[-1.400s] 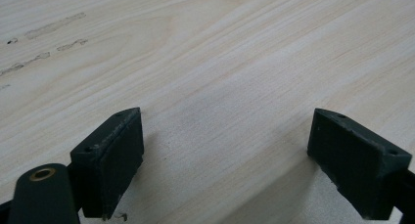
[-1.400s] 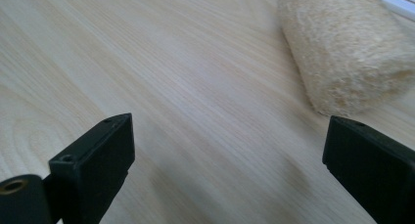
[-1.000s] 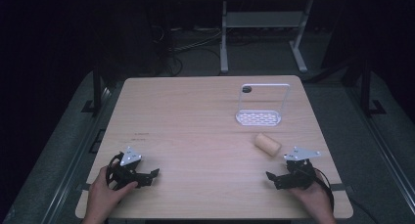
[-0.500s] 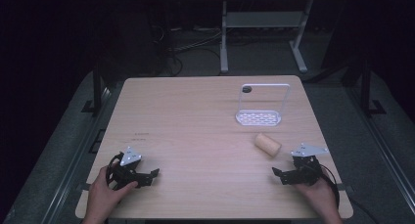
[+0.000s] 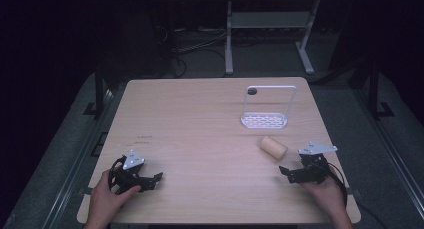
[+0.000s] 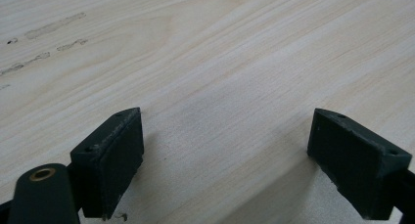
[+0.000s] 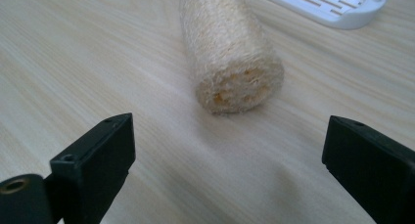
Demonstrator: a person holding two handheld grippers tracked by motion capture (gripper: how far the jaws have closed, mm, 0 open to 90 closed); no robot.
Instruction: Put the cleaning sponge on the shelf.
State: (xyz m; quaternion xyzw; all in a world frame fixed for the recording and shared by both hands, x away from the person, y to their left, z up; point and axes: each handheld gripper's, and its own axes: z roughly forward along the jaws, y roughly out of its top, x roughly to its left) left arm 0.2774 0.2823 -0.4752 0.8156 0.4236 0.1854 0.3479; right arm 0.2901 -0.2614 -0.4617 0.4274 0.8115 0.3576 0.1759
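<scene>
A pale loofah roll [image 5: 273,147] lies on its side on the wooden table [image 5: 200,124], right of centre. In the right gripper view the loofah roll [image 7: 230,53] lies just ahead of the jaws with its cut end facing me. My right gripper [image 5: 286,172] rests near the table's front right, a little short of the roll, open and empty; its jaws [image 7: 230,160] stand wide apart. My left gripper [image 5: 155,181] sits at the front left, open over bare wood [image 6: 220,150], nothing between its jaws.
A white perforated soap tray with a tall wire handle [image 5: 265,120] stands behind the roll; its corner shows in the right gripper view [image 7: 333,6]. A small dark round object [image 5: 252,91] sits near the table's far edge. Faint marks [image 6: 44,31] stain the wood.
My right gripper has shifted slightly right and back toward the table's front edge. The left gripper and the loofah roll have stayed put.
</scene>
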